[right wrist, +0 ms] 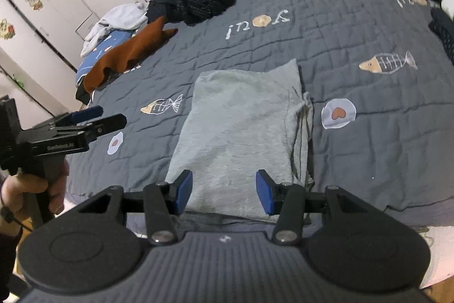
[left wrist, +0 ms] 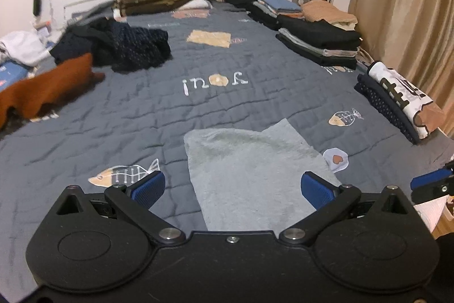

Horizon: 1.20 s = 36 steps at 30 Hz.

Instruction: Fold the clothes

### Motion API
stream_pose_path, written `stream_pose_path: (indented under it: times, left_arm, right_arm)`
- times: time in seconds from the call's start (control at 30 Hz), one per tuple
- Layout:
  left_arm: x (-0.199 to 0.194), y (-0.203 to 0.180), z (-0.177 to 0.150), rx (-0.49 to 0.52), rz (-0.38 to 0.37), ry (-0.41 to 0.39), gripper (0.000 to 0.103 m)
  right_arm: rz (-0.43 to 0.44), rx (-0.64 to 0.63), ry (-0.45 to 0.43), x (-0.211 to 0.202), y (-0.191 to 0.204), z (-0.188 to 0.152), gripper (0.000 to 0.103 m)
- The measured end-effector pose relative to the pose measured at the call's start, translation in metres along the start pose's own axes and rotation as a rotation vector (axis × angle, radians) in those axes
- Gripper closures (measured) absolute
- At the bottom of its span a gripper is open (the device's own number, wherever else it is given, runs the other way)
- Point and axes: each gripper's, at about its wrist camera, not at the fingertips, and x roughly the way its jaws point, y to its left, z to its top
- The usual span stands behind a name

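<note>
Both tools, left [left wrist: 232, 189] & right [right wrist: 224, 192], agape over folded grey garment [right wrist: 241, 132] on bed [right wrist: 369, 161].

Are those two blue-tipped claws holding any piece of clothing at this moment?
No. The left gripper and right gripper both stand open above the partly folded grey cotton garment, gripping nothing.

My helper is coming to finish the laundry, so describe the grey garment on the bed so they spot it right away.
Start at the dark grey quilt with fish drawings. At its near edge, between a fish and a fried egg patch, lies the grey garment. It is the only pale grey piece, folded flat and alone, away from the piles.
</note>
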Motion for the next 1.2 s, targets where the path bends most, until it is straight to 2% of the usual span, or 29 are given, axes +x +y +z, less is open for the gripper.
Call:
stream_pose_path:
  times: [0.13, 0.3, 0.53, 0.83, 1.03, 1.2]
  left_arm:
    - [0.029, 0.016, -0.004, -0.043, -0.007, 0.042, 0.000]
    - [0.045, 0.022, -0.005, -0.058, -0.014, 0.059, 0.000]
    - [0.069, 0.039, -0.005, -0.113, -0.119, 0.075, 0.000]
    - [0.125, 0.080, -0.017, -0.241, -0.211, 0.117, 0.000]
    - [0.166, 0.107, -0.021, -0.309, -0.249, 0.152, 0.003]
    - [0.191, 0.119, -0.020, -0.368, -0.313, 0.141, 0.003]
  right_arm:
    - [0.002, 0.046, 0.006, 0.012, -0.016, -0.004, 0.055]
    - [-0.018, 0.067, 0.001, 0.018, -0.028, -0.008, 0.055]
    - [0.009, 0.049, -0.024, 0.028, -0.038, -0.005, 0.055]
    - [-0.007, 0.140, 0.066, 0.063, -0.082, -0.010, 0.055]
    - [0.017, 0.175, 0.082, 0.077, -0.100, -0.020, 0.055]
    - [0.025, 0.192, 0.111, 0.094, -0.116, -0.024, 0.055]
